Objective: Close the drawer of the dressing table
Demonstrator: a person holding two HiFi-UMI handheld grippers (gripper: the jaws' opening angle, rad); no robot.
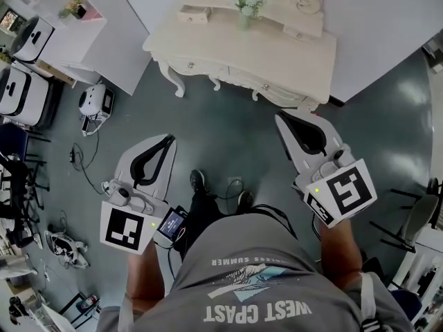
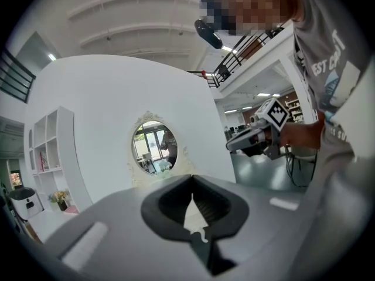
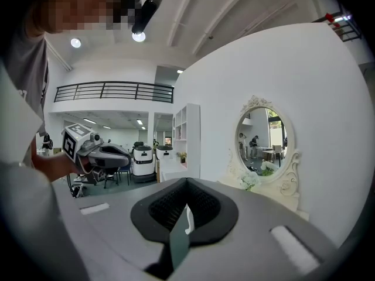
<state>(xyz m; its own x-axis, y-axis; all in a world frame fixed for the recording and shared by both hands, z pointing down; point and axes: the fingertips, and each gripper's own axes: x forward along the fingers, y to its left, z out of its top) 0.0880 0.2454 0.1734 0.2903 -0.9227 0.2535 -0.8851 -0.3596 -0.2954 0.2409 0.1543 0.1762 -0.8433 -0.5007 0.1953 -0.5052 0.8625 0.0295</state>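
The cream dressing table [image 1: 277, 64] stands against a white partition ahead of me, with an oval mirror [image 3: 263, 136] and a small flower vase [image 1: 248, 4] on top. A little drawer box [image 1: 194, 12] on its top left seems to stick out; whether a front drawer is open I cannot tell. My left gripper [image 1: 171, 138] hovers over the grey floor, well short of the table, jaws together and empty. My right gripper [image 1: 280, 116] is close to the table's front right corner, also shut with nothing in it. Each gripper view looks toward the mirror [image 2: 153, 148] past closed jaws.
White shelving [image 1: 66, 16] and white wheeled machines [image 1: 97, 102] stand at the left, with cables [image 1: 83, 164] on the floor. A chair [image 1: 415, 220] is at the right. The person's shoes [image 1: 198, 180] are on the grey floor between the grippers.
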